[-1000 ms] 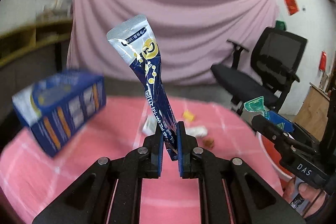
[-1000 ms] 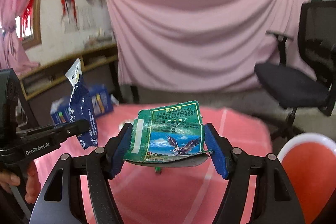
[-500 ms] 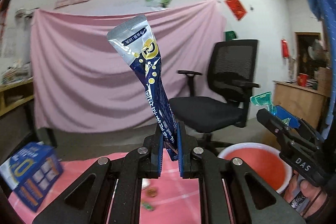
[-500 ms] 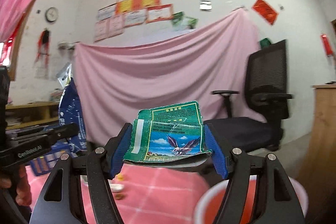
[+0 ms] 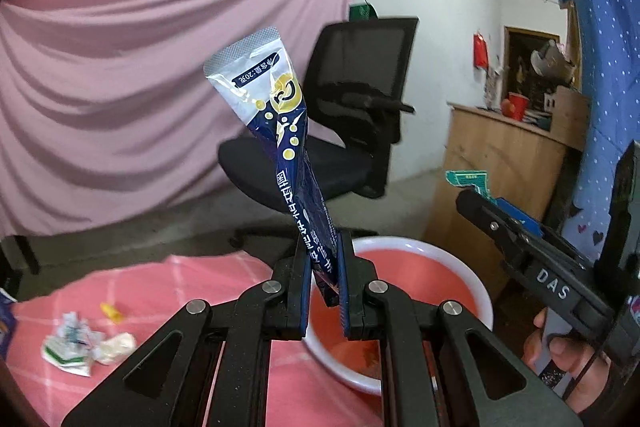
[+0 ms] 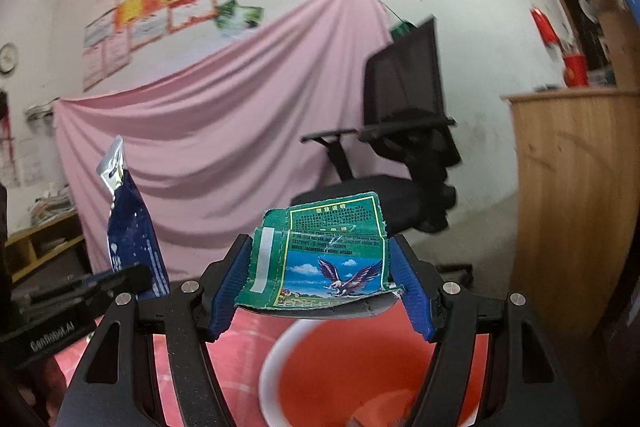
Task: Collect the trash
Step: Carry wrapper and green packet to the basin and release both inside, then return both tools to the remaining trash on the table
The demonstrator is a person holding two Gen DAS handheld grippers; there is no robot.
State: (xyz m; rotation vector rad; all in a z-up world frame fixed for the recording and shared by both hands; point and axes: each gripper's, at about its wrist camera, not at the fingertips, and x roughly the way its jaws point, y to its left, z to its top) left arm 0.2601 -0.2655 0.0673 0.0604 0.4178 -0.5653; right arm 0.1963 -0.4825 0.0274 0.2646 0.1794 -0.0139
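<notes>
My left gripper (image 5: pixel 324 279) is shut on a long blue and silver stick packet (image 5: pixel 280 147) that stands upright above the near rim of a red basin with a white rim (image 5: pixel 448 271). My right gripper (image 6: pixel 320 291) is shut on a flattened green box with an eagle picture (image 6: pixel 324 259) and holds it above the same basin (image 6: pixel 360 375). In the right wrist view the left gripper (image 6: pixel 80 291) and its packet (image 6: pixel 132 231) are at the left. In the left wrist view the right gripper (image 5: pixel 532 251) is at the right, with the green box (image 5: pixel 468 181) at its tip.
Crumpled white and green wrappers (image 5: pixel 76 343) and a small yellow scrap (image 5: pixel 112 311) lie on the pink checked tablecloth (image 5: pixel 168 291). A black office chair (image 5: pixel 344 131) and a wooden cabinet (image 5: pixel 504 163) stand behind the basin. A pink sheet (image 5: pixel 120 99) hangs on the wall.
Both grippers have swung to the right, from over the table to above the red basin, each with its piece of trash held. The blue box on the table has left the view.
</notes>
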